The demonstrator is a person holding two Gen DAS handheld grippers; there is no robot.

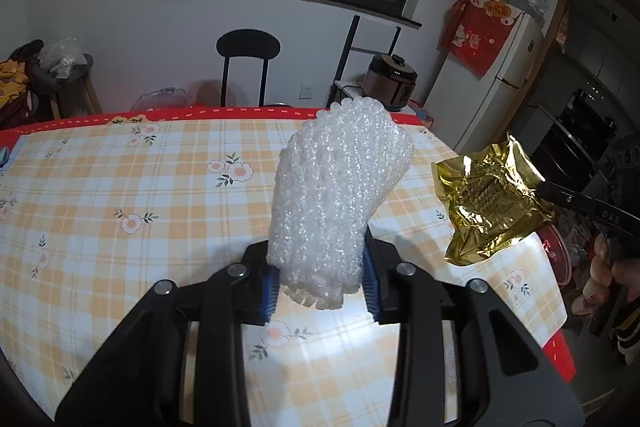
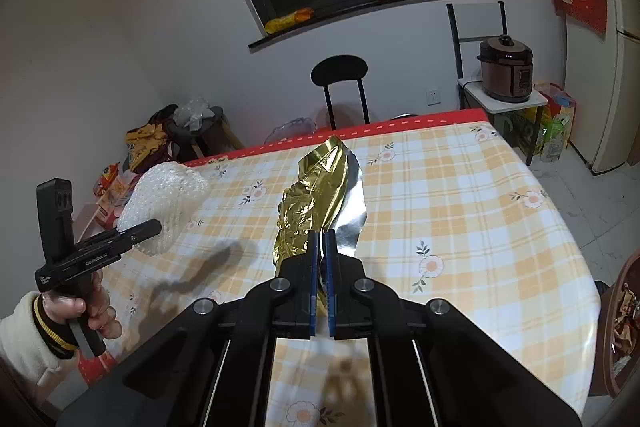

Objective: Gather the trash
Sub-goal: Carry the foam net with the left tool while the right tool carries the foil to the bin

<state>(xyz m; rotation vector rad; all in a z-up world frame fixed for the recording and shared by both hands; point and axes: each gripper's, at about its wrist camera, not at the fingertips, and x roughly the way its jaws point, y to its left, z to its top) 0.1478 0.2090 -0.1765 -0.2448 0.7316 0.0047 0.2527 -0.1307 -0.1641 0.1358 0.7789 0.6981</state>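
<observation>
My left gripper (image 1: 320, 269) is shut on a white foam net sleeve (image 1: 340, 195), holding it upright above the checked tablecloth (image 1: 140, 207). The sleeve also shows in the right wrist view (image 2: 168, 195), held by the left gripper (image 2: 154, 227). My right gripper (image 2: 320, 243) is shut on a crumpled gold foil wrapper (image 2: 316, 195) with a silver inside, lifted above the table. In the left wrist view the gold wrapper (image 1: 488, 203) hangs at the right, pinched by the right gripper (image 1: 546, 187).
A black chair (image 1: 248, 59) stands behind the table's far edge. A rice cooker (image 1: 390, 79) and a white fridge (image 1: 500, 75) are at the right. A brown bin (image 2: 624, 327) with trash sits beside the table's right edge. A cluttered stool (image 2: 200, 131) is at far left.
</observation>
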